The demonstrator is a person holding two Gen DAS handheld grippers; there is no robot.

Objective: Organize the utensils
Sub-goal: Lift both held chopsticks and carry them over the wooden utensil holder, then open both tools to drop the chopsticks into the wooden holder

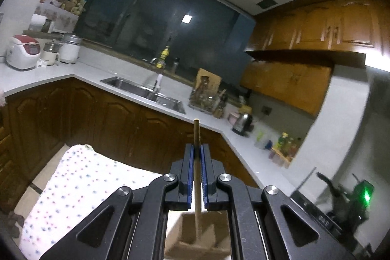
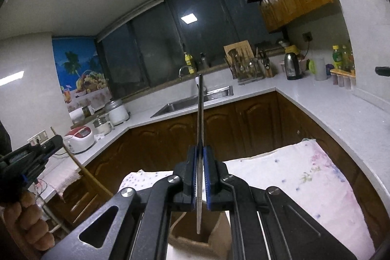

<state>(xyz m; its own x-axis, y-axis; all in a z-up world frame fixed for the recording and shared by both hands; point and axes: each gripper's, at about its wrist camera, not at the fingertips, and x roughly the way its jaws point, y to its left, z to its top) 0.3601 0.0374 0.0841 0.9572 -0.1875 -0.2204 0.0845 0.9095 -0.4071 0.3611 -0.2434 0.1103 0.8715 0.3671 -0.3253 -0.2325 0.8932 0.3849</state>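
Above the brown box-shaped wooden utensil holder (image 1: 197,239): left gripper (image 1: 197,152) pinching thin round wooden chopstick (image 1: 196,138); right gripper (image 2: 200,155) pinching slim flat metal utensil (image 2: 200,118), type not discernible. Both held upright, lower ends just over holder openings. Keep each shaft vertical, centre tip over one compartment, lower slowly, release only once seated. Avoid striking the rim or tipping the holder on dotted white tablecloth (image 1: 80,177).

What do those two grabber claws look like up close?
The left gripper and the right gripper look alike: black angular linkage arms with triangular cut-outs, shiny silver pivot bolts, and blue pads lining the inner fingers. A thin dark cable runs along the right one.
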